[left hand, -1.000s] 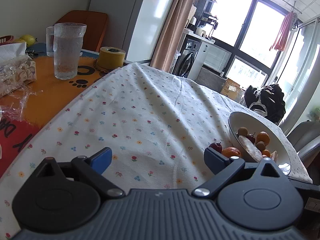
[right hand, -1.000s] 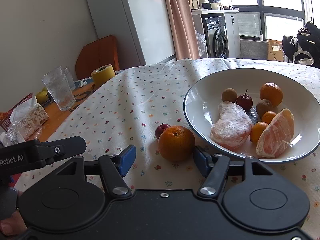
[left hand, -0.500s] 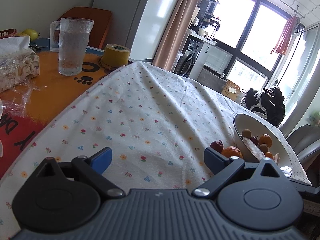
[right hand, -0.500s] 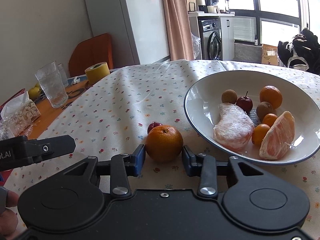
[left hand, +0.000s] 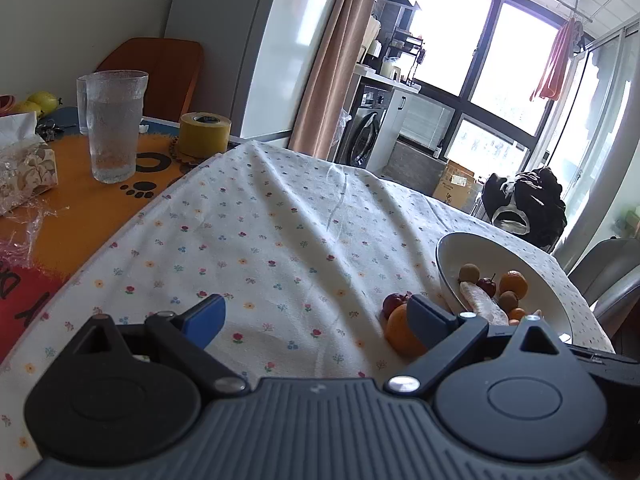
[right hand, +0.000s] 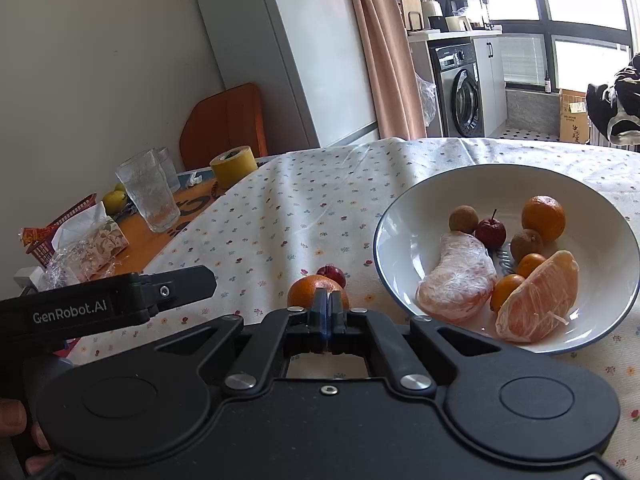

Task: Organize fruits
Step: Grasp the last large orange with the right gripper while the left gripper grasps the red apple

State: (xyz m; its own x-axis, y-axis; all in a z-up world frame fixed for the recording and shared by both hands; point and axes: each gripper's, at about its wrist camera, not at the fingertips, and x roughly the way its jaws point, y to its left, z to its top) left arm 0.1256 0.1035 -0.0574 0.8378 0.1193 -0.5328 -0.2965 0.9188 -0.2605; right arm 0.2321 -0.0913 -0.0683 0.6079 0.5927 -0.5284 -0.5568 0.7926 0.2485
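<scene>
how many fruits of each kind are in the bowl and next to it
In the white bowl:
oranges and small tangerines: 3
peeled citrus pieces: 2
brown round fruits: 2
small red fruit: 1
On the cloth:
orange: 1
small red fruit: 1
Total: 10

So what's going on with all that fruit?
A person holding a gripper in each hand is putting fruit into the white bowl. The right gripper is shut with nothing in it. The orange sits just past it on the tablecloth, beside a small red fruit. The left gripper is open and empty.
</scene>
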